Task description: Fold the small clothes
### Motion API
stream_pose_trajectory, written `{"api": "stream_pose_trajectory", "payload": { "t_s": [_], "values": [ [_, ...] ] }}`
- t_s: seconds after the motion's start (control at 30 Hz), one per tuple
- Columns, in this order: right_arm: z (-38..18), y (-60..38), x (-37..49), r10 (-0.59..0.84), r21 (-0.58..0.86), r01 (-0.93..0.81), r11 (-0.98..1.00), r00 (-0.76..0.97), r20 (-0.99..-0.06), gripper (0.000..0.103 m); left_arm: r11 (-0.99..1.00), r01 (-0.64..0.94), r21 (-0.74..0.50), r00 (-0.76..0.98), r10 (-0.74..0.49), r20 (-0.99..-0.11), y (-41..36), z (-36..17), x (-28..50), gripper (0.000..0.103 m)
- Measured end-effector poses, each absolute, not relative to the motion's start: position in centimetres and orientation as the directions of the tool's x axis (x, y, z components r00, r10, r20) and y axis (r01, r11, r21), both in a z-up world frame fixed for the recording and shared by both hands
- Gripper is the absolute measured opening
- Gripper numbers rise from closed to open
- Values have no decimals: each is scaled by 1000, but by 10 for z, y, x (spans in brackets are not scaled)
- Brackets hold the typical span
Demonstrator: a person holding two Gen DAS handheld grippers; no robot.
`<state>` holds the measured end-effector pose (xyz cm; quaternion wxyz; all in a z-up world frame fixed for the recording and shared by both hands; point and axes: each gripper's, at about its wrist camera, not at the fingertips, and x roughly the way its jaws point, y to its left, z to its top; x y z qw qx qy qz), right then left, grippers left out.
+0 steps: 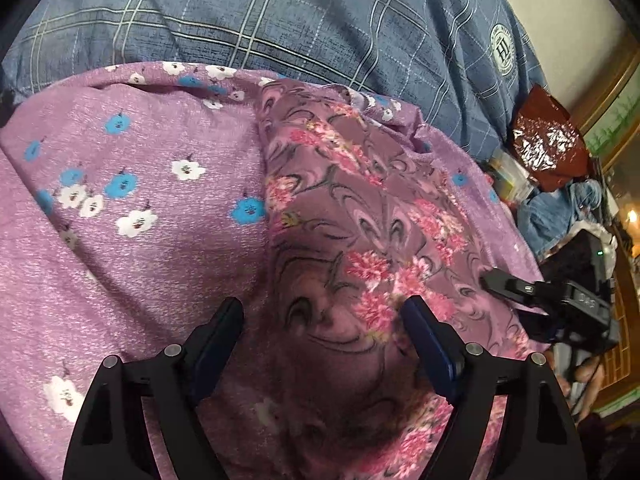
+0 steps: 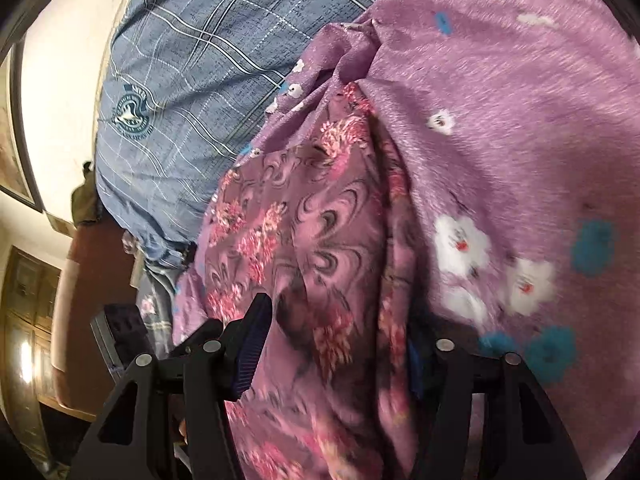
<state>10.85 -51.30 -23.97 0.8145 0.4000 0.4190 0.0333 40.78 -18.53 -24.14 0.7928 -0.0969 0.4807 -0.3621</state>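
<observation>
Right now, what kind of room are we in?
Probably a bedroom at home. A blue checked bedsheet covers a soft, bed-like surface, with a purple flowered cloth spread on it. Clutter is piled at the side, and a framed picture hangs on the wall.

Black hand-held gripper [image 1: 322, 316], 2 blue-padded fingers [image 1: 430, 344], silver screws.

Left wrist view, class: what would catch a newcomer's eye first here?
The mauve garment with pink flowers lies in the middle, running down between the left gripper's open jaws. It rests on a lilac cloth with white and blue blossoms, and a blue checked cover fills the top.
</observation>
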Motion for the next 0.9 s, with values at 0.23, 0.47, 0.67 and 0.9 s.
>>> {"api": "stream_pose_trajectory", "payload": {
  "t_s": [0.23,0.47,0.67,0.9],
  "values": [
    [-224,-498,112,317,597,256,760,655,-685,27,714,516,-474,301,-669,-680,-198,-244,409,48],
    [-187,-456,107,140,382,210,900,691,-710,23,712,531,-459,340,-676,-654,-193,-235,401,28],
    [-152,-430,95,82,317,148,937,788,-610,22,679,559,-477,368,-718,-591,-173,-212,386,26],
    [-132,-388,97,158,338,22,941,854,-496,22,689,543,-480,447,-721,-529,-116,-192,377,26]
  ]
}}
